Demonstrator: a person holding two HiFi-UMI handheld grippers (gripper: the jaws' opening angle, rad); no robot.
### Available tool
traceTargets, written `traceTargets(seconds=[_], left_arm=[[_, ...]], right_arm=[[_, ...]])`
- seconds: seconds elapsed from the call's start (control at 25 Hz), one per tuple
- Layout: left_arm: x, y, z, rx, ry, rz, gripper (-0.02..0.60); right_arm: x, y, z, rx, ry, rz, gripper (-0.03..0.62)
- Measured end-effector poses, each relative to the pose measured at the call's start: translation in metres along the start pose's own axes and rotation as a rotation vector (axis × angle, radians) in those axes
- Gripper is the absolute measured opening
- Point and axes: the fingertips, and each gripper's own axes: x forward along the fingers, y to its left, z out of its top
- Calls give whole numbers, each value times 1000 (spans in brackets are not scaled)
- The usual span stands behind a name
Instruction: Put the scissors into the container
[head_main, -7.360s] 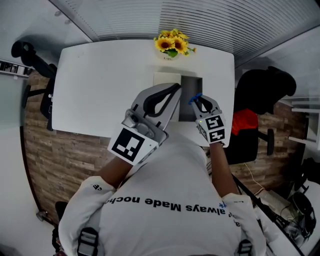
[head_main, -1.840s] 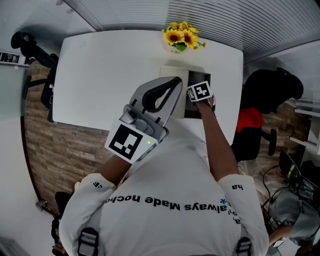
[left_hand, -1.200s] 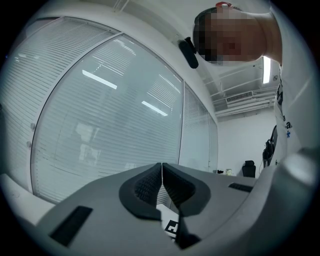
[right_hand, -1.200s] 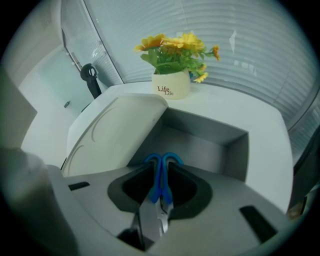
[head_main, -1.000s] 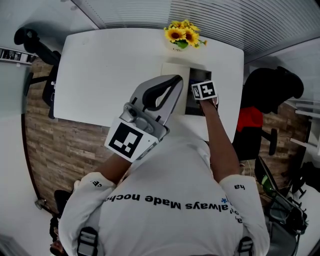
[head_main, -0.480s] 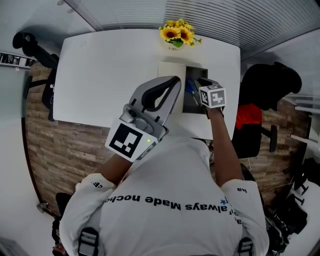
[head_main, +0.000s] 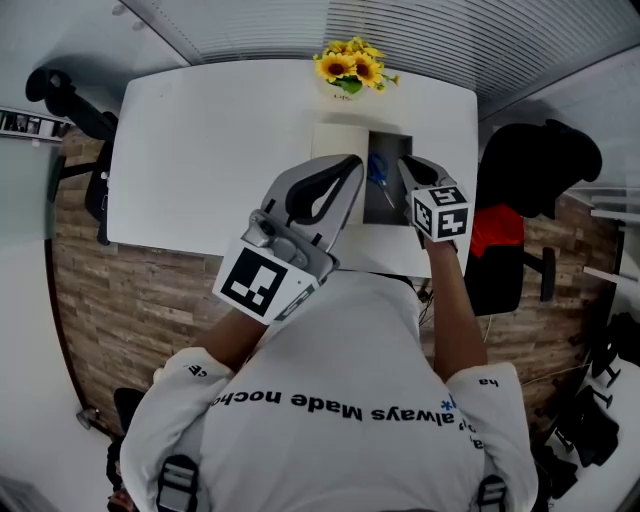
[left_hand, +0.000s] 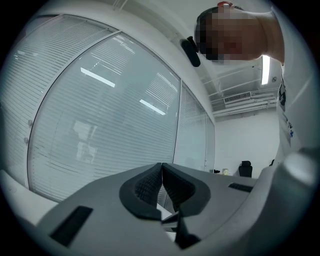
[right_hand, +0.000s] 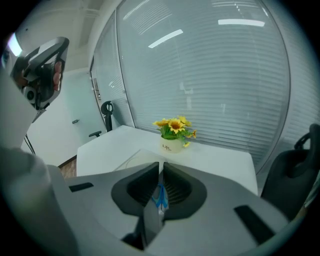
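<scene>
We judge the task all but finished, and the left side has no part in it. The left gripper (head_main: 350, 168) hangs above the near part of the white table (head_main: 200, 150), and its own view shows the jaws pressed together with nothing between them.

Just to its right, a pale flat box (head_main: 335, 148) lies against the dark container (head_main: 392, 142). Both sit on the table on the near side of a pot of sunflowers (head_main: 350, 68).

The scissors (head_main: 377, 170) appear to lie inside the container, along its left wall. Their blue handles point towards the flowers, and a thin blade runs back towards us. We cannot tell whether they rest flat on the floor or lean on the wall.

The right gripper (head_main: 404, 162) sits over the container's right edge, with its tips just beside the blue handles and a strip of dark floor showing between them. In the right gripper view the jaws stand only a narrow slit apart. The blue handles and grey container floor show through that slit, beyond the pads, so we read the jaws as pinching nothing.

What is left, as we see it, is only to draw the right gripper clear without brushing the handles.
</scene>
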Motion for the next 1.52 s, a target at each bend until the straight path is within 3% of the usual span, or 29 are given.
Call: traceTargets(seconds=[1.52], left_arm=[[11, -3, -8, 6, 21, -18, 18]], right_arm=[[-153, 58, 133, -220, -364, -28, 8]])
